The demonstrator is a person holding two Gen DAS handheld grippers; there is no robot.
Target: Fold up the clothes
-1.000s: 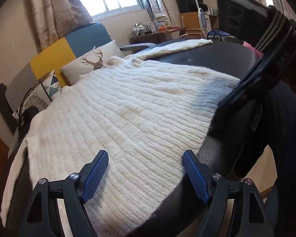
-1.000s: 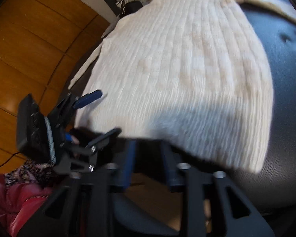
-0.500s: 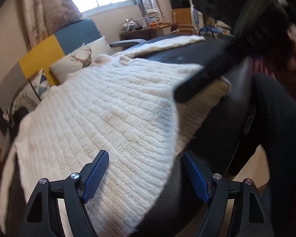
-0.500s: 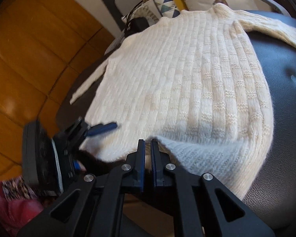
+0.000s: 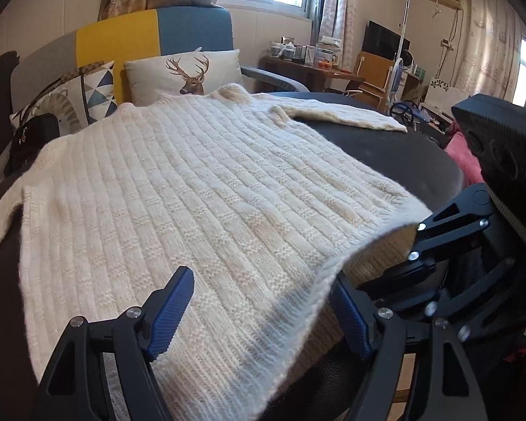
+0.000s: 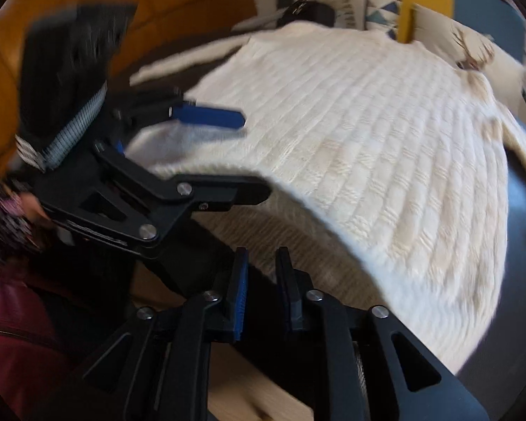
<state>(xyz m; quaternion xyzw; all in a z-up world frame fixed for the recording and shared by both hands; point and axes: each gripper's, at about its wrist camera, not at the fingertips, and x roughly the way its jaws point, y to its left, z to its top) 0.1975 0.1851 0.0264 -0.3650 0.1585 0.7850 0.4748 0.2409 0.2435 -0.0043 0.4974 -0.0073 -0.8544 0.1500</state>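
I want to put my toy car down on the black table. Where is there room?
The bare black tabletop shows to the right of the white knit sweater, between its body and the sleeve lying at the back. A thin strip shows at the near left corner too. The middle is covered by the sweater, and the front hem is crowded by the left tool and right tool.
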